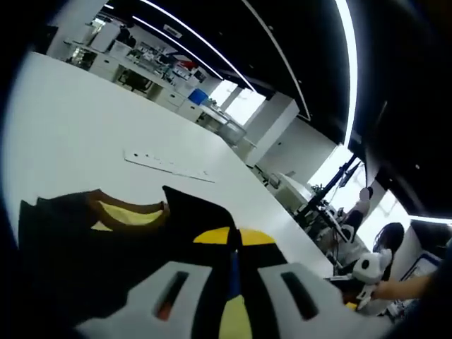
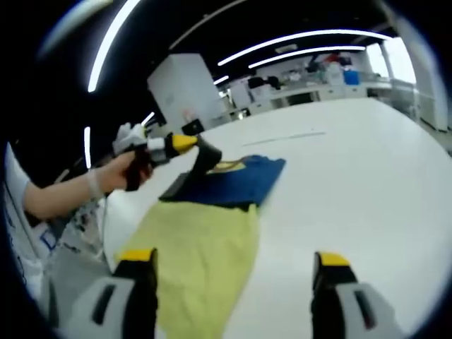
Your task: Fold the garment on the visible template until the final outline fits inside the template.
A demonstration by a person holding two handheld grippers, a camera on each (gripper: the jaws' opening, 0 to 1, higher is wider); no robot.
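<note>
Bench (image 2: 367,162): broad white surface carrying all items; bare across the far side in the right gripper view.

Template (image 2: 201,261): yellow-green sheet lying flat on the bench, near edge reaching down between the right tongs' jaws. A yellow patch (image 1: 244,236) showing past the dark cloth in the left gripper view looks to be the same sheet.

Garment (image 2: 236,180): dark blue top with yellow trim at the collar, resting at the far end of the template, partly folded. It appears to overhang the template's far edge; the exact overlap cannot be judged. In the left gripper view it reads almost black, collar (image 1: 127,212) open towards the camera.

Left tongs (image 2: 201,159): held in a person's hand (image 2: 116,173), yellow-tipped, jaws closed on a raised fold of the garment at its near-left corner. In its own view the grey jaws pinch dark cloth between them.

Right tongs (image 2: 236,272): jaws spread wide, holding nothing, hovering above the template's near end.

Strip (image 1: 169,164): thin pale flat piece lying well apart from the garment.

Risks, as judged: a one-corner lift may drag the whole garment off the template; the fold may land skewed or bunched, leaving the outline past the sheet's edge; the light template may shift with the cloth unless the free tongs steady it.
</note>
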